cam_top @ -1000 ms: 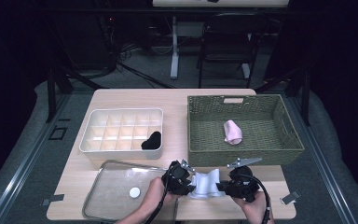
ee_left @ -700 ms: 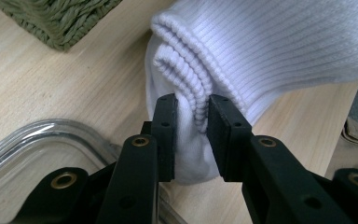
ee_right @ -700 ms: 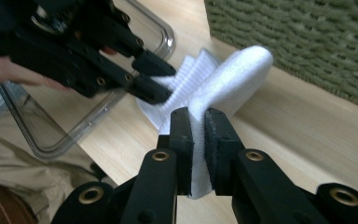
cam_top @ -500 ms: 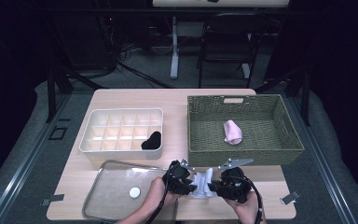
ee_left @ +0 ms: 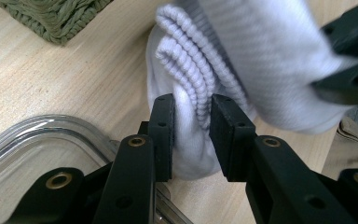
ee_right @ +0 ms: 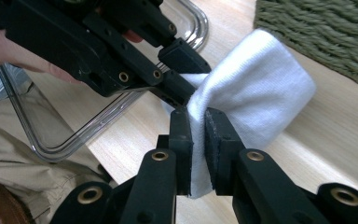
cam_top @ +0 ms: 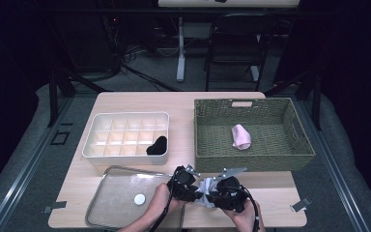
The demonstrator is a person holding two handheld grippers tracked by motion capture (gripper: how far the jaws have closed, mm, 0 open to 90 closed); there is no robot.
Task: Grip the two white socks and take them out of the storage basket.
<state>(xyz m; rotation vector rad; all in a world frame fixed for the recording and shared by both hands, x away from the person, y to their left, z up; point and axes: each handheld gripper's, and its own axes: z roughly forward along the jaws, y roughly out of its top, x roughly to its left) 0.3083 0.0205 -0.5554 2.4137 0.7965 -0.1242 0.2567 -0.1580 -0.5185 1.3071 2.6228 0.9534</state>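
White sock [ee_left: 270,70] is caught between both claws at the near edge of the surface [cam_top: 140,99], just in front of the woven basket [cam_top: 299,150]. The left claw [ee_left: 192,137] is pinching the ribbed cuff end of it, its two black jaws drawn in on the bunched fabric with folds of rib showing between them. The right claw [ee_right: 196,154] is pressed together on another part of the same sock, a thin layer of cloth squeezed flat between its pads (the rest of the fabric balloons out beyond the jaws toward the basket). In the high view the two claws sit close together, left claw [cam_top: 189,185] and right claw [cam_top: 222,193], with the sock [cam_top: 204,186] bunched between them and lifted slightly off the wood.

Just to the left of the left claw lies a clear tray [cam_top: 106,212] with a small white disc [cam_top: 139,198] on it; its rounded rim shows beside the jaws in both gripper views. Farther back stands a white divided box [cam_top: 101,133] holding a black item [cam_top: 157,145] in its near right corner. Inside the green basket, well apart from the claws, lies a pink rolled sock [cam_top: 241,136].
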